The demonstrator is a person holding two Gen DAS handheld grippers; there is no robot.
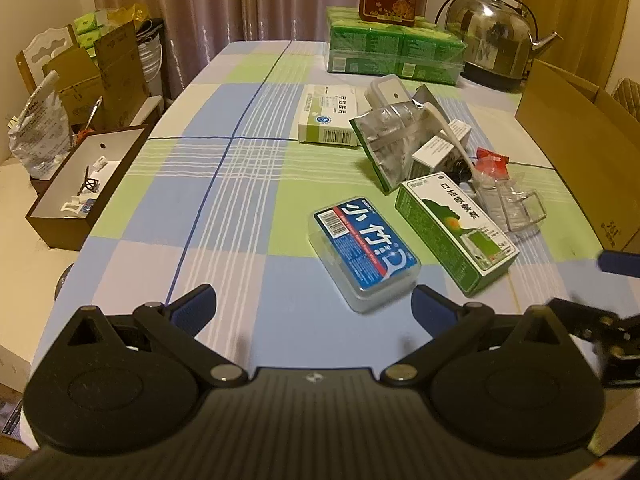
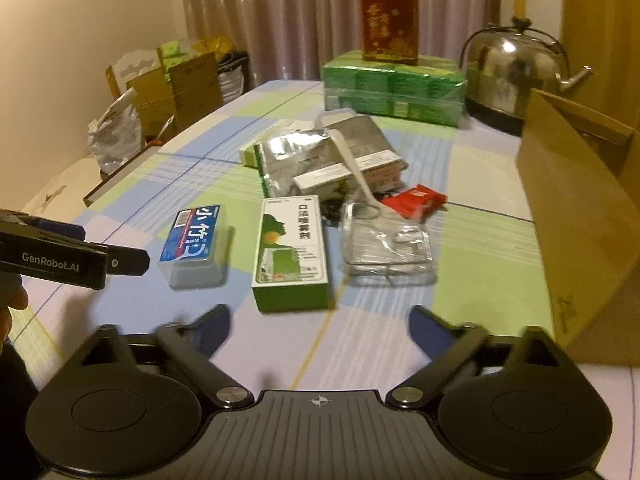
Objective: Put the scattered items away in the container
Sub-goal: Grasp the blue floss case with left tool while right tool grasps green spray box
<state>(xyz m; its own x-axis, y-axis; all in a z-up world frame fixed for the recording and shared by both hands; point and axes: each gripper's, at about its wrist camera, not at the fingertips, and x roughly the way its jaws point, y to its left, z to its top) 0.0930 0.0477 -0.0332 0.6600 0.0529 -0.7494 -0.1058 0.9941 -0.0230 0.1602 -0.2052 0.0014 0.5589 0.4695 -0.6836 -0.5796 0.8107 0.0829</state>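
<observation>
Scattered items lie on the checked tablecloth: a blue-labelled clear plastic case [image 1: 364, 250] [image 2: 195, 244], a green and white box [image 1: 456, 230] [image 2: 292, 252], a clear plastic tray [image 1: 514, 206] [image 2: 386, 246], a silver foil pouch [image 1: 390, 140] [image 2: 292, 160], a white spoon [image 1: 450, 132] [image 2: 354, 168], a red packet [image 1: 492, 160] [image 2: 416, 200] and a white medicine box [image 1: 328, 114]. An open cardboard box [image 1: 580, 148] [image 2: 580, 208] stands at the right. My left gripper [image 1: 314, 308] is open and empty, just short of the blue case. My right gripper [image 2: 320, 326] is open and empty, just short of the green box.
A stack of green cartons [image 1: 394, 46] [image 2: 394, 86] with a red box [image 2: 387, 20] on top and a steel kettle [image 1: 490, 38] [image 2: 516, 72] stand at the table's far end. A brown open tray [image 1: 86, 186] and cardboard boxes [image 1: 100, 76] sit off the left edge.
</observation>
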